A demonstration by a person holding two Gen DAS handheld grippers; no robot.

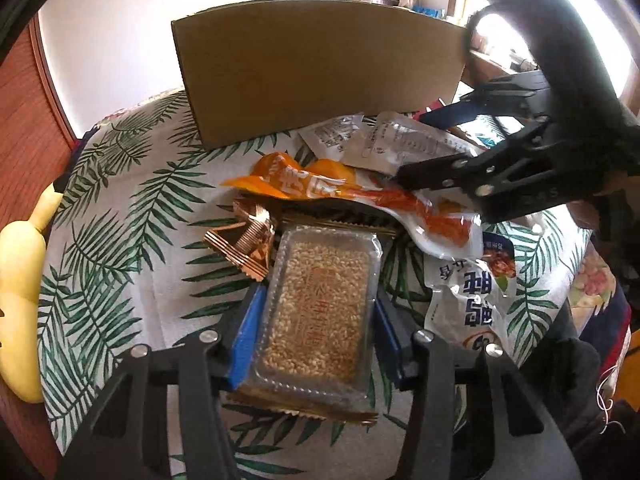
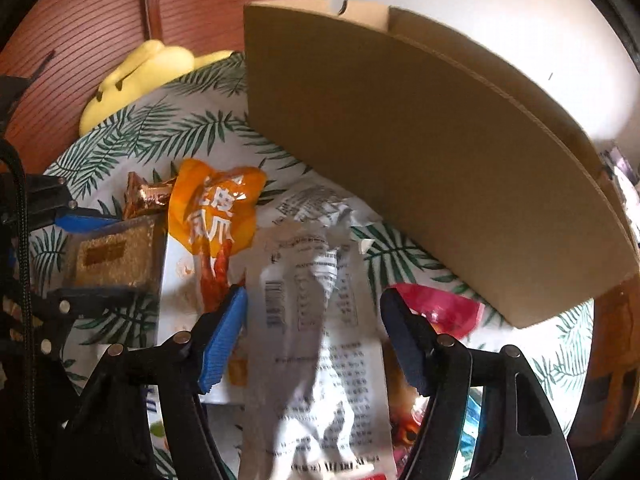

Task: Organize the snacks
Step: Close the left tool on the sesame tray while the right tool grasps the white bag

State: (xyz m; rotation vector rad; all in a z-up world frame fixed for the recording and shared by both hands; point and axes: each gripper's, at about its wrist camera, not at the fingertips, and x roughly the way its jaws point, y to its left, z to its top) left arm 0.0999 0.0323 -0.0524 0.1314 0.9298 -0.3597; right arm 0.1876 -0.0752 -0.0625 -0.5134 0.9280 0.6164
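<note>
Left tool (image 1: 316, 312) clamped on the sesame brittle pack (image 1: 318, 300), blue pads pressed flat to its two long sides. Makes sense as a grip: rigid clear tray, straight edges, nothing to crumple. Grainy golden slab inside, crimped gold foil sticking out at both ends. Pack looks low over the tabletop (image 1: 132, 216); can't tell if it's lifted clear.

Right tool (image 2: 314, 336) standing fairly wide, straddling a silver printed pouch (image 2: 316, 320). Pads not touching it, so nothing held there; probably lining up for the next pick. Crinkly, floppy foil, likely to buckle when squeezed.

Further out, an orange chicken-feet packet (image 2: 216, 216), glossy and soft, half tucked under the silver one. Scrunched copper wrapper (image 1: 248, 240) just beside the brittle, and a white-and-blue bag (image 1: 476, 296) to the side.

Behind the pile, a plain corrugated cardboard box (image 1: 320, 72), upright and open-topped, presumably where the snacks go. All on a palm-leaf cloth.
</note>
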